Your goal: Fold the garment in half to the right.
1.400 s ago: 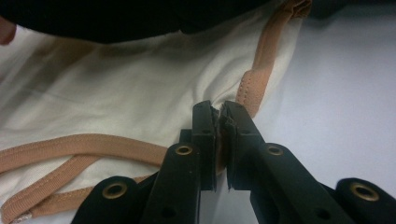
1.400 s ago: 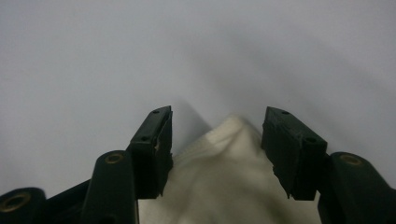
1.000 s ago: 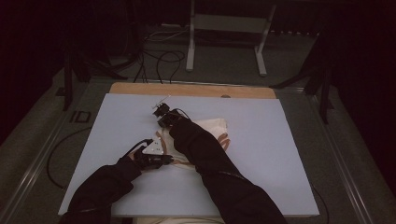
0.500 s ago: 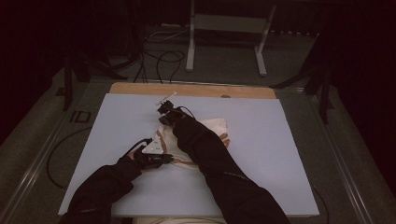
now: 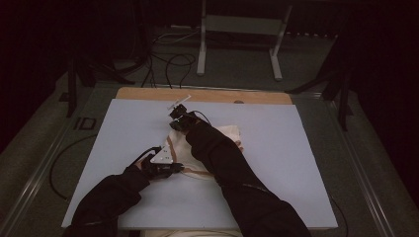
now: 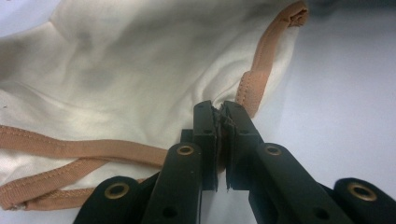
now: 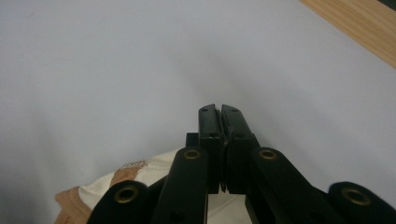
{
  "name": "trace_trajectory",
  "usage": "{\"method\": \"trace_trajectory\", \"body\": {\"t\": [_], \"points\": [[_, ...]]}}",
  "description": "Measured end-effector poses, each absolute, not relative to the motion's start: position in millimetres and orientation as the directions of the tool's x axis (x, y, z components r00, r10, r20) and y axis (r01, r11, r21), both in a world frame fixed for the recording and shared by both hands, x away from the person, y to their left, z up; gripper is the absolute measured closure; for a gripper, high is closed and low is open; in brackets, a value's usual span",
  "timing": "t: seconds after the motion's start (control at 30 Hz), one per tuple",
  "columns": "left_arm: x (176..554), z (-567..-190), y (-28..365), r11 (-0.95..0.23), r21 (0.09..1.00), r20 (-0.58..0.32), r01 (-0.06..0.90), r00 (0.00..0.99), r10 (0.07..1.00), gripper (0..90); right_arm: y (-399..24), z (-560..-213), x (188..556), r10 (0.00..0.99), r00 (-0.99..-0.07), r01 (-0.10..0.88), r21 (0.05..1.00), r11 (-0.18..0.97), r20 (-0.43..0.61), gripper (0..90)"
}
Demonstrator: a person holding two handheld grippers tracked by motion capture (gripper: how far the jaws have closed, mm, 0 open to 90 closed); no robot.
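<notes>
A cream cloth (image 5: 179,150) with tan trim lies crumpled in the middle of the pale mat (image 5: 296,163). My left gripper (image 5: 181,168) sits low at the cloth's near edge. In the left gripper view it (image 6: 219,111) is shut on a fold of the cloth (image 6: 116,79) beside the tan binding (image 6: 261,70). My right gripper (image 5: 175,118) is raised at the cloth's far left corner, pointing away over the mat. In the right gripper view its jaws (image 7: 219,112) are shut, and the cloth (image 7: 140,172) hangs from under them. Dark sleeves hide the cloth's middle.
A wooden strip (image 5: 207,95) runs along the mat's far edge. Beyond it on the floor are a metal stand (image 5: 202,49) and loose cables (image 5: 168,59). A cable (image 5: 57,163) curves beside the table's left side.
My right gripper has risen a little and shifted toward the far edge, pulling the cloth's corner with it. The left gripper has stayed in place.
</notes>
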State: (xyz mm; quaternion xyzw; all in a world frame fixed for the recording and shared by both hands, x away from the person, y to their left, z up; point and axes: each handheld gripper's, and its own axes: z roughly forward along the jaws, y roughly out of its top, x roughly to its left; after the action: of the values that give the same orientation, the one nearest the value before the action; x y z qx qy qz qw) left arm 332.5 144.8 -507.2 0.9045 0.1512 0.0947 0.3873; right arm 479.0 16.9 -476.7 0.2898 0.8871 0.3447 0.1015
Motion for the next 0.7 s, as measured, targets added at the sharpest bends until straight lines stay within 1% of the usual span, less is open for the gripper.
{"method": "trace_trajectory", "body": {"t": [0.1,0.37,0.5,0.7], "points": [[331.9,-505.7,144.8,-0.654,0.731,0.059,0.194,0.937,0.344,85.9,15.2,-474.0,478.0,0.581,-0.814,0.44,0.675,0.593,0.02,88.3],[327.9,-499.4,142.6,-0.668,0.731,0.113,0.138,0.941,0.318,85.9,7.5,-463.0,476.5,0.587,-0.81,0.433,0.687,0.583,0.012,88.3],[327.2,-496.5,140.1,-0.679,0.726,0.137,0.111,0.943,0.302,85.9,1.9,-459.3,476.5,0.593,-0.804,0.443,0.693,0.569,0.026,88.3],[328.4,-490.2,136.6,-0.69,0.718,0.152,0.092,0.947,0.284,85.9,-6.6,-452.4,475.0,0.603,-0.797,0.447,0.706,0.55,0.035,88.3]]}}
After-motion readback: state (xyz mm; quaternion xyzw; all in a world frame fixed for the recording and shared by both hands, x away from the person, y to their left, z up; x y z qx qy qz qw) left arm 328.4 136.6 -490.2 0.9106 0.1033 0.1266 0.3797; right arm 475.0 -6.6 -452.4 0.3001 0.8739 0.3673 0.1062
